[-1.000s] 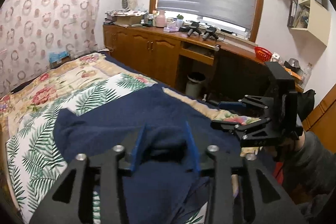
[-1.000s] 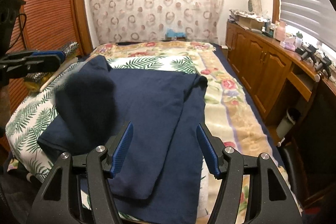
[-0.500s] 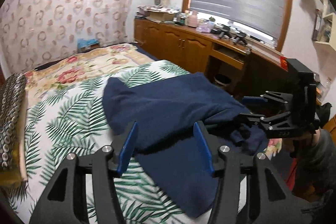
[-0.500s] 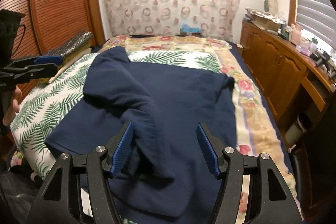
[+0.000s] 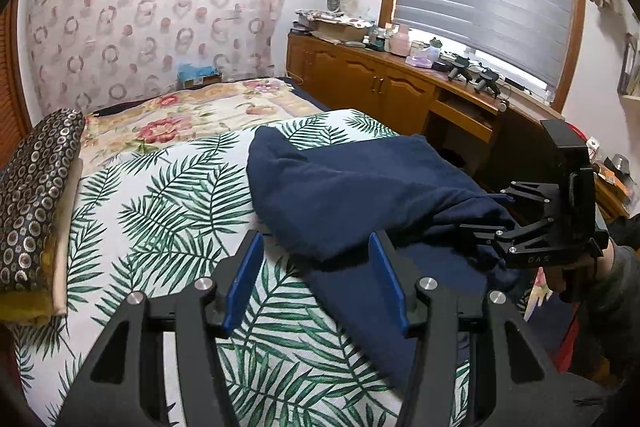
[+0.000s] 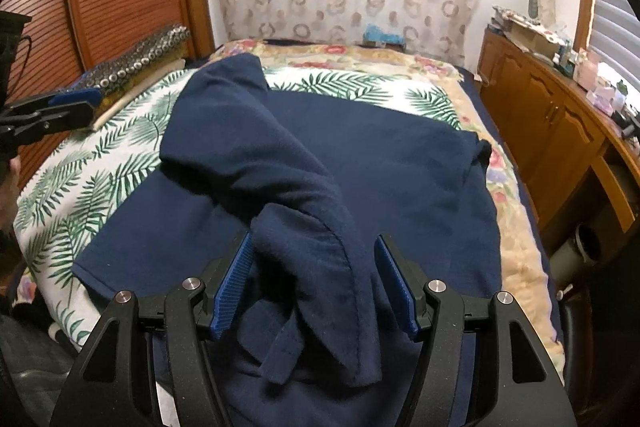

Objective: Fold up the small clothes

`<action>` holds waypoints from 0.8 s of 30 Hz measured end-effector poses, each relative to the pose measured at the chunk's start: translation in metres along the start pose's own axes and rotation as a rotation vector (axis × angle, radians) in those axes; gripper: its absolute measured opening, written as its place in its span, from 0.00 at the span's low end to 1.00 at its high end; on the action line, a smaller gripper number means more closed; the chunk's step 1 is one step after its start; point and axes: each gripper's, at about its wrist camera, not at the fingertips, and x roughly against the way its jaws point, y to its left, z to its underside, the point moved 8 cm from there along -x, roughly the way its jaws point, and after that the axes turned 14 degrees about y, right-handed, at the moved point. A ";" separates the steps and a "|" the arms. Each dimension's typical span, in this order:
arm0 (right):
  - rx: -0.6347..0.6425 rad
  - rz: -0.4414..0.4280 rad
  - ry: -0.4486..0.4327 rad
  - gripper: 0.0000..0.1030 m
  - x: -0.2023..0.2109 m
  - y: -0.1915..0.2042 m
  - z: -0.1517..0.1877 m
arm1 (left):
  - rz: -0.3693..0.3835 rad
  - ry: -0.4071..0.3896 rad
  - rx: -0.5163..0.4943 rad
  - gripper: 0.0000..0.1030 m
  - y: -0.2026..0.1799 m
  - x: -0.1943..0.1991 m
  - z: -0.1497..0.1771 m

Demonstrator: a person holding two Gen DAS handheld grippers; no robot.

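A navy blue garment (image 6: 360, 155) lies on the bed, its left side folded over toward the middle, with a bunched fold running to the near edge. It also shows in the left wrist view (image 5: 352, 195). My right gripper (image 6: 314, 279) is open, its blue pads on either side of the bunched fold at the near edge. In the left wrist view the right gripper (image 5: 492, 215) sits at the garment's right end. My left gripper (image 5: 316, 279) is open and empty above the leaf-print sheet, just left of the garment; it shows at the left edge of the right wrist view (image 6: 60, 107).
The bed has a leaf-print sheet (image 5: 160, 195) over a floral blanket (image 5: 168, 123). A patterned cushion (image 5: 28, 195) lies along the bed's left side. A wooden cabinet and desk (image 5: 400, 91) run along the right, with a bin (image 6: 584, 243) below.
My left gripper let go of the garment and drew back left over the sheet. The folded-over cloth settled on the garment. My right gripper came closer to the bunched fold.
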 end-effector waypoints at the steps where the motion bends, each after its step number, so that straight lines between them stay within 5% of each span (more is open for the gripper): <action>1: 0.002 0.000 0.005 0.62 -0.002 0.000 0.000 | 0.000 0.002 0.005 0.52 0.002 -0.001 0.001; 5: 0.011 0.006 0.024 0.62 -0.010 0.001 0.000 | -0.002 0.008 0.013 0.52 0.006 -0.005 0.005; 8: 0.033 0.011 0.030 0.46 -0.013 0.004 0.000 | -0.001 0.009 0.017 0.52 0.009 -0.006 0.007; 10: 0.058 0.018 0.029 0.22 -0.012 0.006 0.000 | 0.000 0.010 0.018 0.52 0.009 -0.007 0.009; 13: 0.087 0.002 0.002 0.10 -0.004 0.014 -0.001 | 0.000 0.011 0.019 0.52 0.010 -0.008 0.010; 24: 0.083 -0.008 -0.169 0.08 0.074 0.013 -0.017 | 0.008 -0.014 0.016 0.52 0.008 -0.006 0.010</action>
